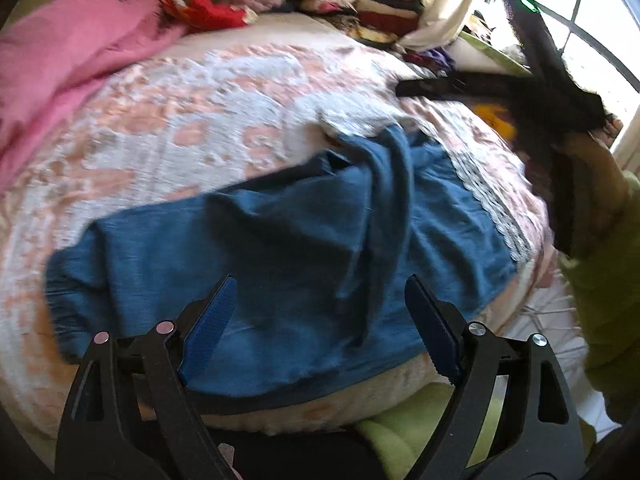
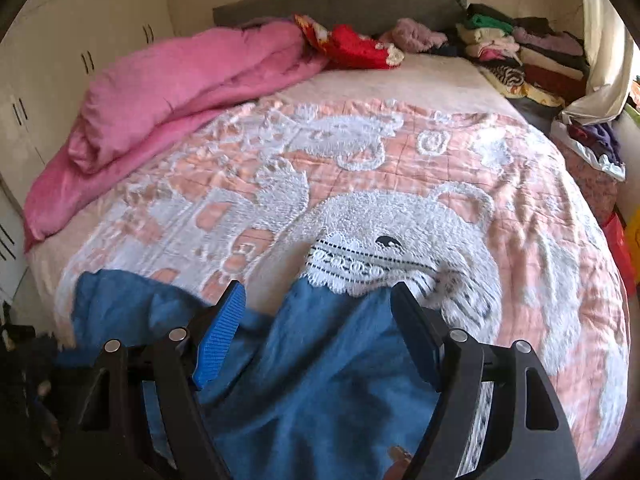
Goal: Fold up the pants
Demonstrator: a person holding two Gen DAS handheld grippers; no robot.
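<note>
A: Quick pass. Where are your pants [image 1: 280, 240]?

B: Blue, spread rumpled across the near part of the bed [image 2: 400, 160], on the pink-and-white quilt. White lace trim [image 2: 360, 264] runs along one edge.

A: Your left gripper [image 1: 320, 320]?

B: Jaws spread wide, above the blue fabric near the bed's near edge. Nothing pinched between the pads; the cloth lies beneath them.

A: Your right gripper [image 2: 318, 332]?

B: Same, jaws apart, over the lace-trimmed end of the pants. Pads don't press on anything. In the left wrist view it shows at far right, blurred, in your hand [image 1: 592, 184] with a green sleeve [image 1: 608, 292].

A: Flat or folded?

B: Creased; a ridge of fabric runs down the middle in the left view. Can't tell how many layers.

A: Anything else on the bed?

B: Pink blanket [image 2: 168, 92] bunched far left, red cloth [image 2: 356, 48] at the headboard, stack of folded clothes [image 2: 520, 56] far right. All well apart from the pants.
</note>
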